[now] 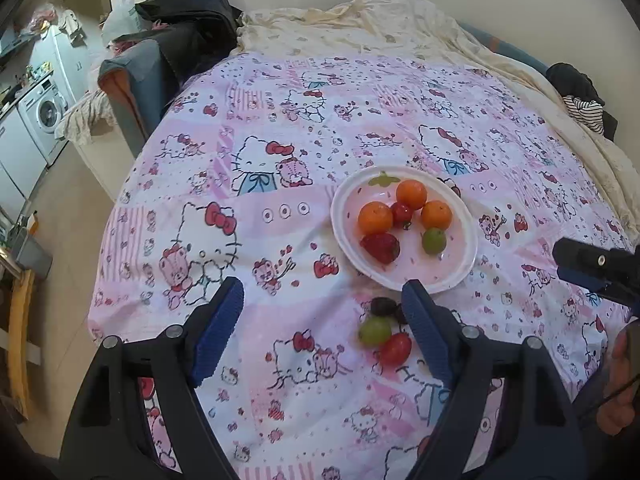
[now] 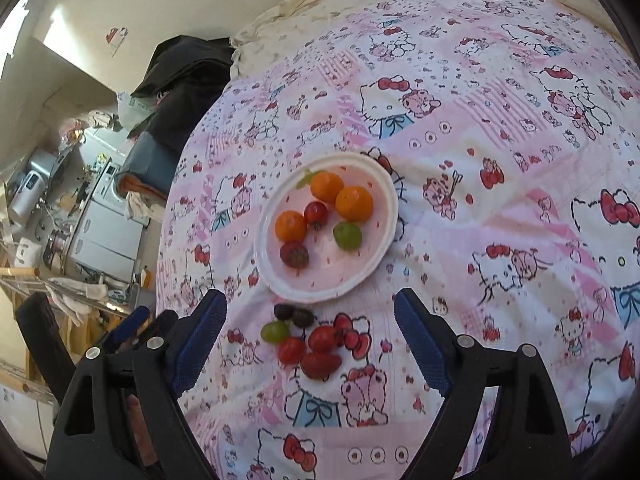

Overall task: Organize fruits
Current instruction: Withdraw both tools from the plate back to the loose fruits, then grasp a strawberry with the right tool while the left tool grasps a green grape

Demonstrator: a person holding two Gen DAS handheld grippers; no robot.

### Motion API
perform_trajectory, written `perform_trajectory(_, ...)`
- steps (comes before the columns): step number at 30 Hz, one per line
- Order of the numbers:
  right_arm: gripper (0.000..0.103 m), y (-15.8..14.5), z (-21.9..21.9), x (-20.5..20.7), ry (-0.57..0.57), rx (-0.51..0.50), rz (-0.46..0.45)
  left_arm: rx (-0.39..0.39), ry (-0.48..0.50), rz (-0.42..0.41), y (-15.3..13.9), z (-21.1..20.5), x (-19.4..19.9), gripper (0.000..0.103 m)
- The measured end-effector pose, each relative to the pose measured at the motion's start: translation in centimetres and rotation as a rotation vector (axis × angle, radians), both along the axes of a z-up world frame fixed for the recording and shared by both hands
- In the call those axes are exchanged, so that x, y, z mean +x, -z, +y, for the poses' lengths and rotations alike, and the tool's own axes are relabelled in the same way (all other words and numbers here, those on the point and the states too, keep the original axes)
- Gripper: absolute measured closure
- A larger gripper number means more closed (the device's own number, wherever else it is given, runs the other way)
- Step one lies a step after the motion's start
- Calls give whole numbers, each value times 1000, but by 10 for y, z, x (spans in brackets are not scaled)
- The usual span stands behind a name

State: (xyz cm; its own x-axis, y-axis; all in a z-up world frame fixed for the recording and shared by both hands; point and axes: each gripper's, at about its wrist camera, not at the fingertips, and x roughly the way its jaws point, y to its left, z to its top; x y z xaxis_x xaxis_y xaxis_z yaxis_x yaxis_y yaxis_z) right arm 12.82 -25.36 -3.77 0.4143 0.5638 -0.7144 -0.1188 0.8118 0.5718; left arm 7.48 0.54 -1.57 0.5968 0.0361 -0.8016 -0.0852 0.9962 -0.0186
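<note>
White plate [image 2: 384, 216] holds six fruits; loose fruits [image 2: 304, 340] lie beside it.

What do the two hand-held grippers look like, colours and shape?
Both look alike. The left hand-held gripper has black angular plastic arms with silver round pivot bolts and two long fingers faced with ribbed blue pads. The right hand-held gripper is built the same: black frame, silver bolts, textured blue pads.

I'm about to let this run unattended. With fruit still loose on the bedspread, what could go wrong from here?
1. The loose pile is tight: the green grape, two dark grapes, cherry tomatoes and strawberry touch or nearly touch, so closing on one may nudge others away.
2. The plate sits on soft, wrinkled bedding and could tip or shift if pressed.
3. The soft fruit may bruise if squeezed too hard.
</note>
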Motion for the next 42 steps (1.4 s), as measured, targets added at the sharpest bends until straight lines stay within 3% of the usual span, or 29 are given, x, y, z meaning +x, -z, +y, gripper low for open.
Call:
perform_trajectory(7, 15, 8, -1, -13, 7, -19, 21, -4, -42, 19, 0, 10, -13, 24)
perform_trajectory(14, 15, 42, 21, -6, -64, -60, 161, -97, -131, 118, 13, 28, -15, 24)
perform_trajectory(18, 31, 66, 49, -3, -158, -135, 215, -91, -135, 127, 16, 27, -16, 24)
perform_trajectory(20, 31, 77, 60, -2, -186, -157, 237, -106, -135, 132, 18, 27, -16, 24)
perform_trajectory(24, 31, 89, 84, -2, -248, -265, 214, -122, -126, 137, 18, 26, -12, 24)
perform_trajectory(32, 47, 98, 109, -14, -352, -427, 133, -134, -120, 132, 16, 24, -9, 24)
perform_trajectory(35, 54, 100, 110, -14, -359, -440, 124, -125, -118, 135, 18, 23, -8, 24)
perform_trajectory(37, 65, 100, 109, -13, -364, -406, 127, -119, -119, 134, 19, 23, -8, 24)
perform_trajectory(42, 67, 96, 104, -12, -371, -368, 128, -106, -133, 136, 22, 27, -9, 24)
